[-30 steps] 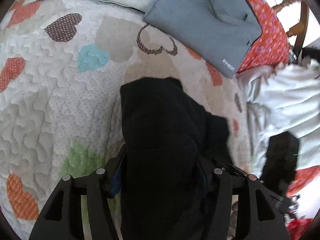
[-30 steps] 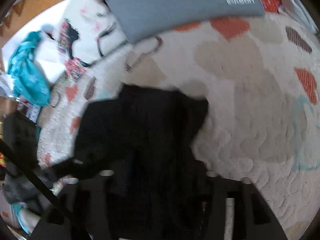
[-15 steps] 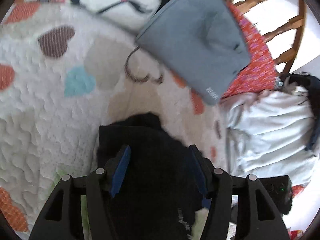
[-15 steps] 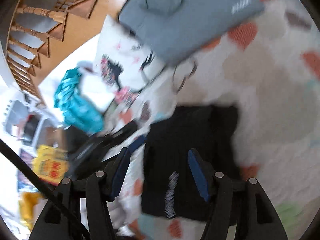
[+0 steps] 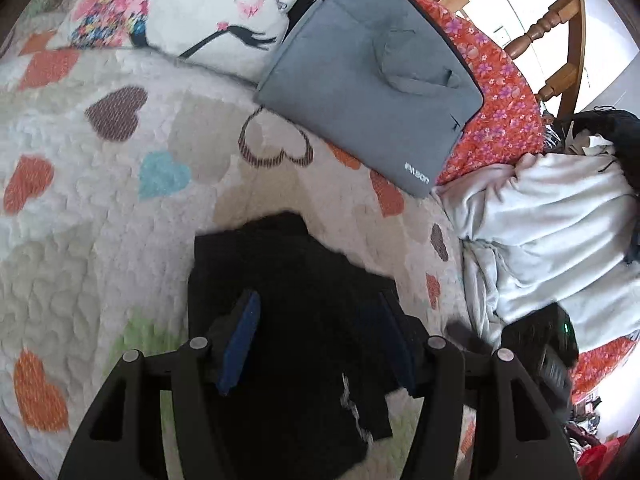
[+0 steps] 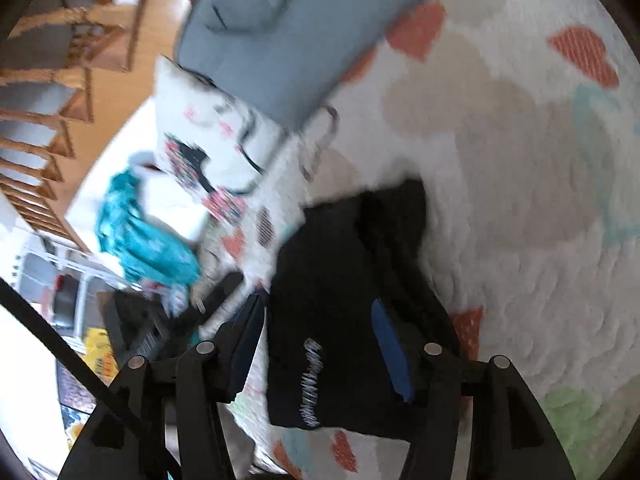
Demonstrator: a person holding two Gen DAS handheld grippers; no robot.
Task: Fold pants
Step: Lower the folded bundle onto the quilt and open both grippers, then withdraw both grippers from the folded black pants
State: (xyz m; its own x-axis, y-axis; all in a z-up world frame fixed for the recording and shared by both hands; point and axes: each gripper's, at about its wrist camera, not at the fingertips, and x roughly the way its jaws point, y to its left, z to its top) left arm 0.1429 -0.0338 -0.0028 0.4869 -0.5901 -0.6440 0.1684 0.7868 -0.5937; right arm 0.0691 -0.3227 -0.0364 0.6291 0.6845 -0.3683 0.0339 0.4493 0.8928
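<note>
bed surface: quilt (image 5: pixel 100 216) in cream with coloured hearts, wide and bare to the left of the left wrist view and across the right half of the right wrist view.

far edge, left wrist view: white printed pillow (image 5: pixel 192 4), grey laptop sleeve (image 5: pixel 372 84) lying partly on the quilt and partly on an orange floral cover (image 5: pixel 504 108); wooden bed rail (image 5: pixel 560 28) behind it.

right edge, left wrist view: heap of pale grey-white cloth (image 5: pixel 560 240) closing off that side.

left edge, right wrist view: the quilt ends; beyond it lie a teal cloth (image 6: pixel 136 236), clutter too blurred to name and a wooden railing (image 6: pixel 44 92).

item: black pants (image 5: pixel 304 320), folded into a compact stack flat on the quilt, near the bed's close edge, well short of the sleeve. a white printed mark shows at the stack's near end in both views.

left gripper (image 5: pixel 320 344): jaws about half open, blue pads standing apart; the pants appear between and beneath them, nothing pinched; contact cannot be told.

right gripper (image 6: pixel 320 352): jaws about half open, having just closed a little; nothing gripped. the stack lies between and below the fingers, its left border just inside the left finger. this view is blurred.
</note>
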